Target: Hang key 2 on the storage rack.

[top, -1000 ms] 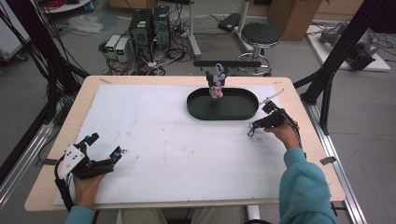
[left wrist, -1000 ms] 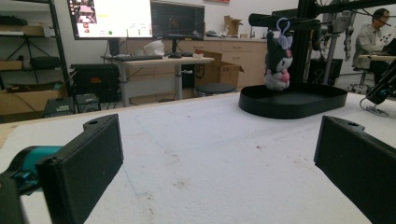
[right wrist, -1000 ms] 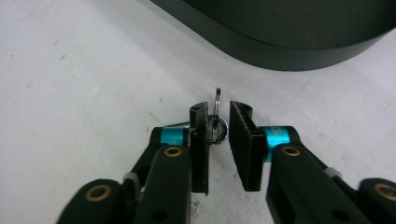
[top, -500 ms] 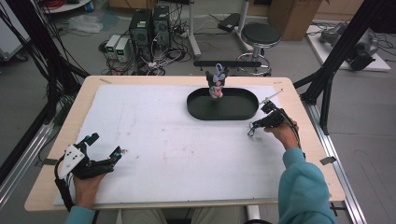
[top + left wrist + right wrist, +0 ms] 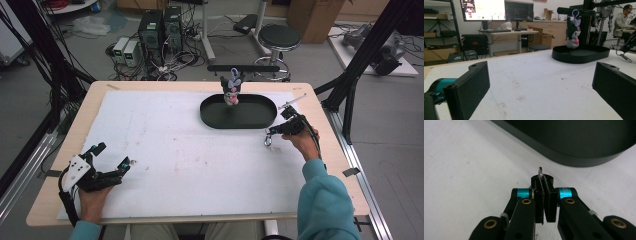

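My right gripper [image 5: 270, 136] rests on the white mat just right of the black oval tray [image 5: 252, 114]. It is shut on a small metal ring [image 5: 268, 142]; in the right gripper view the ring [image 5: 540, 170] pokes up edge-on from between the closed pads, with my right gripper [image 5: 543, 179] pointing at the tray wall [image 5: 574, 157]. A small dark plush toy [image 5: 231, 89] with purple ears and a pink front stands upright at the tray's far edge. My left gripper [image 5: 115, 155] lies low at the mat's near left corner, open with nothing between its pads [image 5: 471, 87], facing the toy [image 5: 573, 32] and tray [image 5: 584, 55].
A thin silver rod [image 5: 293, 102] lies on the table's right side behind the right hand. The white mat [image 5: 165, 145] covers most of the wooden table. Beyond the far edge stand a stool [image 5: 280, 37], computers [image 5: 160, 27] and cables. A person [image 5: 624, 18] sits far in the background.
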`<state>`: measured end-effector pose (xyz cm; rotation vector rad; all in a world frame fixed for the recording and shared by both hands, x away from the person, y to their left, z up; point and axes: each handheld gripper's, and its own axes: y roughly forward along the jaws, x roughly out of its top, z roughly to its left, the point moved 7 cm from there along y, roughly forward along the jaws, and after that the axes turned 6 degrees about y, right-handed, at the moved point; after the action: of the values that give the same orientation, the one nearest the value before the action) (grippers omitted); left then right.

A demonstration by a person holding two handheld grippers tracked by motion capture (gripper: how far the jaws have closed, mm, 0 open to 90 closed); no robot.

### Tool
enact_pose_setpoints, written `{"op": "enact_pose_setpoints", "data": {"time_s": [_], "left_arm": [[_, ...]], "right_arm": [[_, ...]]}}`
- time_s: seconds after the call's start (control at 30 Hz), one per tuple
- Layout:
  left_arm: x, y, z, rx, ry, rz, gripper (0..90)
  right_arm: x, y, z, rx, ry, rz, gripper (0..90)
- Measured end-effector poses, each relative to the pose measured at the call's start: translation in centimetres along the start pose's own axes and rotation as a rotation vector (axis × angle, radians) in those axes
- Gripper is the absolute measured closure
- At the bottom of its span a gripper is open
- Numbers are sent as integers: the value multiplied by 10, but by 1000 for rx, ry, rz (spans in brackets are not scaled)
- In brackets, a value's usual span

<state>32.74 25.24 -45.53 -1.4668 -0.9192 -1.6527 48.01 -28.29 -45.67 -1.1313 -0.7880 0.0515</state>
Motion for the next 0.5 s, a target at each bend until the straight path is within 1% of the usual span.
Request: {"op": "enact_pose_setpoints", "data": {"time_s": [0.03, 0.2, 0.27, 0.3, 0.37, 0.4, 0.43, 0.47, 0.5], "left_arm": [[0, 0, 0, 0, 0, 0, 17], [0, 0, 0, 0, 0, 0, 17], [0, 0, 0, 1, 0, 1, 17], [0, 0, 0, 1, 0, 1, 17], [0, 0, 0, 0, 0, 1, 17], [0, 0, 0, 0, 0, 1, 17], [0, 0, 0, 0, 0, 1, 17], [0, 0, 0, 1, 0, 1, 17], [0, 0, 0, 0, 0, 2, 17]], "right_arm": [[1, -2, 0, 9, 5, -14, 891], [7, -11, 2, 24, 12, -78, 890], [11, -16, 4, 61, 38, -129, 890], [14, -19, 5, 68, 41, -147, 890], [19, -24, 5, 58, 34, -166, 890], [22, -26, 5, 65, 38, -179, 890], [26, -29, 6, 65, 38, -191, 890], [30, -33, 6, 55, 32, -206, 892], [33, -35, 7, 59, 30, -211, 892]]}}
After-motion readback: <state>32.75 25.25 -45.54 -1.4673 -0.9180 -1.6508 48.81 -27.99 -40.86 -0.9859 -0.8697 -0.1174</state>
